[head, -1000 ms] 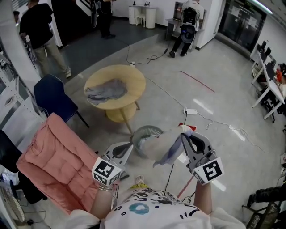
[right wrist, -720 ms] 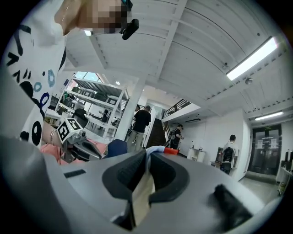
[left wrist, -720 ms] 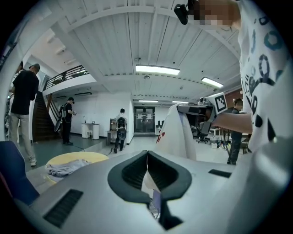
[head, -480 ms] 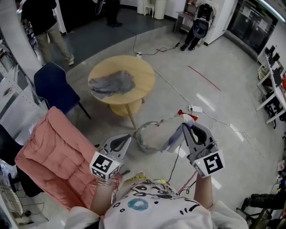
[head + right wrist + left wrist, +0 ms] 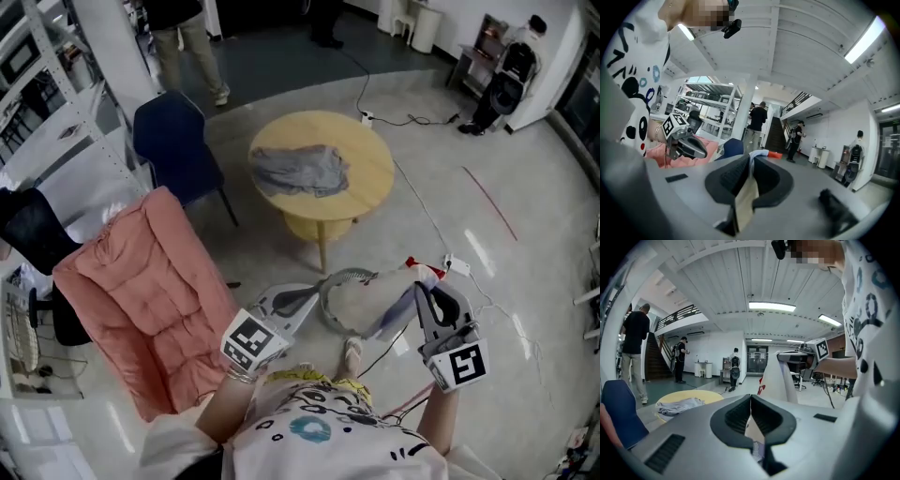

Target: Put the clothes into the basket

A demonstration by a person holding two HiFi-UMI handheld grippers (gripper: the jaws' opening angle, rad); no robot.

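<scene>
Looking down from the head view, we found the pale garment slung from the right gripper and draped over the grey basket, which stood on the floor just ahead of the person. Its upper corner, with a blue fold and a red patch, rose to that gripper's tips. The opposite edge sagged across the basket's mouth, close to the tips of the left gripper. A second, grey garment lay on the round wooden table, well apart from both grippers.

Open floor lay to the right of the basket, crossed by loose cables. A pink padded lounger hemmed in the left side, with a blue chair beyond it, and the table's leg stood just behind the basket.

In the right gripper view we saw the jaws pinched on the pale garment, cloth running up between the pads and over their tips. In the left gripper view the jaws were pressed together at the tips. A pale strip showed in the gap behind them, and we could not tell whether it was gripped cloth.
</scene>
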